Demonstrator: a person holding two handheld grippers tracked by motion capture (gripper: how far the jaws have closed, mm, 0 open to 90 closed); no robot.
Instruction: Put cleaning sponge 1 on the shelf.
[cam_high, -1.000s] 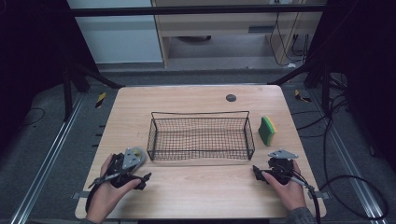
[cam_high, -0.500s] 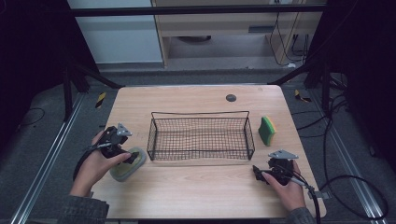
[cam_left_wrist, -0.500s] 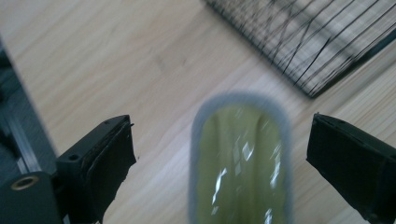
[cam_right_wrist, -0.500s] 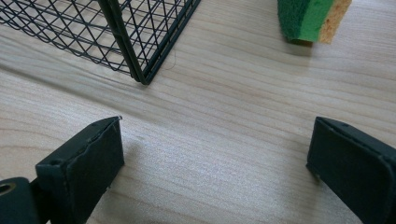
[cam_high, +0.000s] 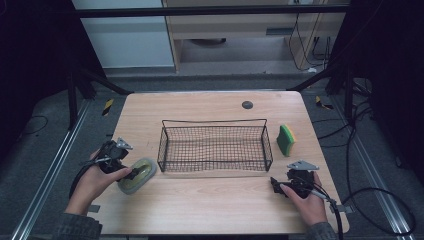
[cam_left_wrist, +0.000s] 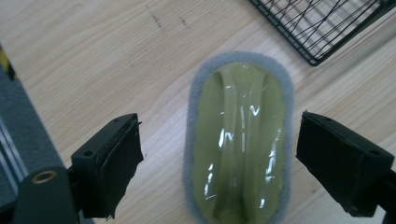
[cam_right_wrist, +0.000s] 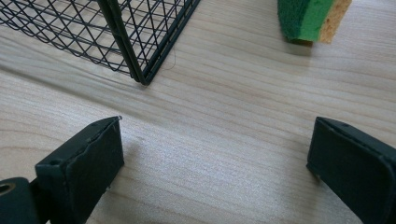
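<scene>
A pale green scrubber (cam_high: 143, 172) with a grey felt base lies flat on the wooden table, left of the wire basket (cam_high: 215, 121). My left gripper (cam_high: 133, 173) reaches it from the left. In the left gripper view the scrubber (cam_left_wrist: 240, 140) lies between the jaws of the left gripper (cam_left_wrist: 224, 163), which have just been closing. A gap shows on each side, so the pads do not press on it. My right gripper (cam_high: 274, 184) rests low at the front right, open with bare table between its jaws (cam_right_wrist: 215, 168).
The black wire basket (cam_right_wrist: 116, 32) stands mid-table, its corner close ahead of the right gripper. A green and yellow sponge (cam_high: 286, 140) stands on edge right of the basket (cam_left_wrist: 327, 23). A small dark disc (cam_high: 247, 104) lies near the table's far edge.
The left hand swung from the table's front edge out to the left and now points its gripper at the scrubber. The right hand has kept still.
</scene>
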